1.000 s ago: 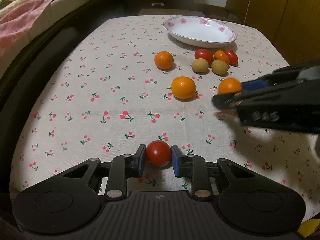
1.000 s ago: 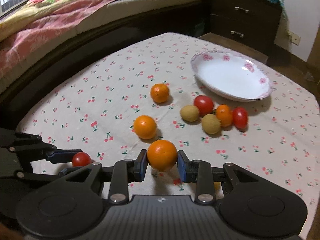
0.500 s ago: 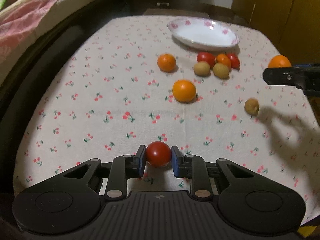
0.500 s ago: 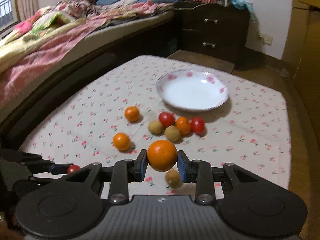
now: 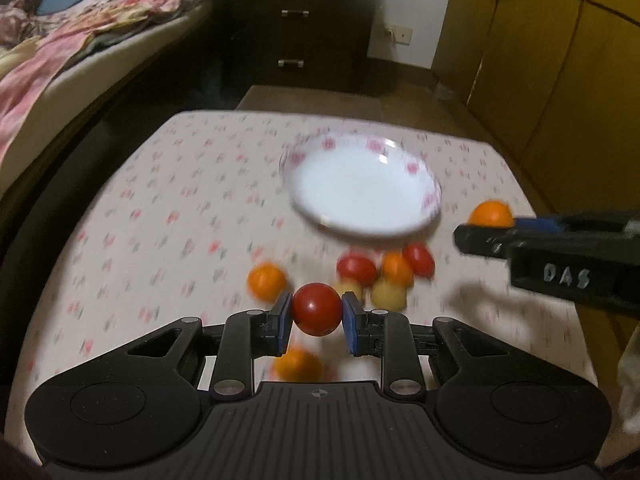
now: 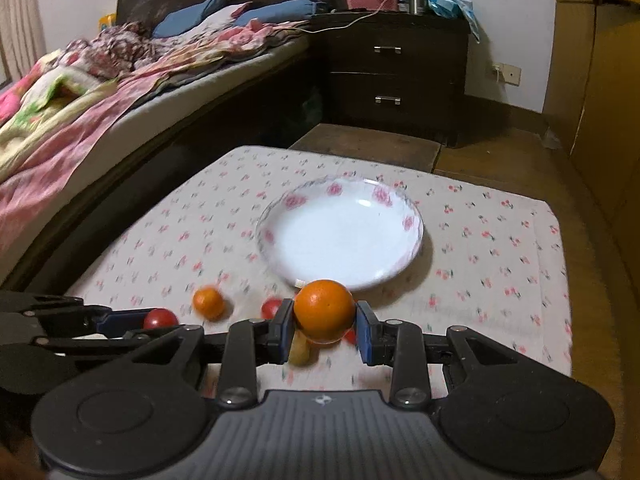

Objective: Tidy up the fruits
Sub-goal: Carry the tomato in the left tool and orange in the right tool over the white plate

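Observation:
My left gripper [image 5: 316,312] is shut on a red tomato [image 5: 317,309] and holds it above the table. My right gripper [image 6: 324,320] is shut on an orange [image 6: 325,309], also in the air; it shows in the left wrist view [image 5: 491,213] at the right, beside the plate. A white plate [image 5: 362,188] with pink flowers on the rim stands empty at the far middle of the table, and also appears in the right wrist view [image 6: 340,234]. Loose oranges [image 5: 267,281], tomatoes [image 5: 357,270] and small yellow-brown fruits [image 5: 388,293] lie in front of the plate.
The table has a white cloth with a cherry print [image 6: 500,248]. A bed [image 6: 100,92] with blankets runs along the left. A dark nightstand [image 6: 394,76] stands behind the table. Wooden cabinets [image 5: 560,60] are on the right.
Both grippers have risen and moved forward toward the plate with their fruit still held. The views are now blurred by motion.

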{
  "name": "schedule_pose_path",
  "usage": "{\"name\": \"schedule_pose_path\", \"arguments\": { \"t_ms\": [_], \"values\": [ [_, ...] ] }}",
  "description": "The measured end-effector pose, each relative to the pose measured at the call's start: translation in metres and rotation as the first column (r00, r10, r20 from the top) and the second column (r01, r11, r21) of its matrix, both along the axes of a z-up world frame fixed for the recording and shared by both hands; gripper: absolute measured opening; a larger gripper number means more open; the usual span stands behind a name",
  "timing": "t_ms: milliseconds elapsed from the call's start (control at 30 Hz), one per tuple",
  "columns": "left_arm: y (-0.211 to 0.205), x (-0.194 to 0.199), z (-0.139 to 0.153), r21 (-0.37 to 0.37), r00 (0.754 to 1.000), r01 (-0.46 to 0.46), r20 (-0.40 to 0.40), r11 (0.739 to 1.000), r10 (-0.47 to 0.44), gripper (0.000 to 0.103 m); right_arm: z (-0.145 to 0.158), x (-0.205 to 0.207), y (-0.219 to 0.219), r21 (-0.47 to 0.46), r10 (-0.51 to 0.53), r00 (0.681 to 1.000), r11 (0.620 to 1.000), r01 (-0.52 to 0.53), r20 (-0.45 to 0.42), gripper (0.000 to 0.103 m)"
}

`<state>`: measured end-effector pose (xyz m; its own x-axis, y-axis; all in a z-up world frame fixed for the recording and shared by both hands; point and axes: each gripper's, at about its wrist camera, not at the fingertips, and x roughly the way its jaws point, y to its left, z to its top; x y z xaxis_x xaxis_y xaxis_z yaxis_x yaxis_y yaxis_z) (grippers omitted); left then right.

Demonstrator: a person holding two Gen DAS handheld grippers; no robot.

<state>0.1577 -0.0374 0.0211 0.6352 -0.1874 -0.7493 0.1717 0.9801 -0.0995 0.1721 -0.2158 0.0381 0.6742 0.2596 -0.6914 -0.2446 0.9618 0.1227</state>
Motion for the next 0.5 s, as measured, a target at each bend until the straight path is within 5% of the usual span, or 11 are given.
{"name": "schedule_pose_path", "arguments": {
  "t_ms": [500],
  "values": [
    [-0.030,0.111,-0.020,-0.021,0.999,0.013,-0.039,1.000,-0.014,0.034,-0.034,0.094,-0.006,0.009,-0.005,0.998,1.000,0.005,-0.068,0.033]
  ]
}}
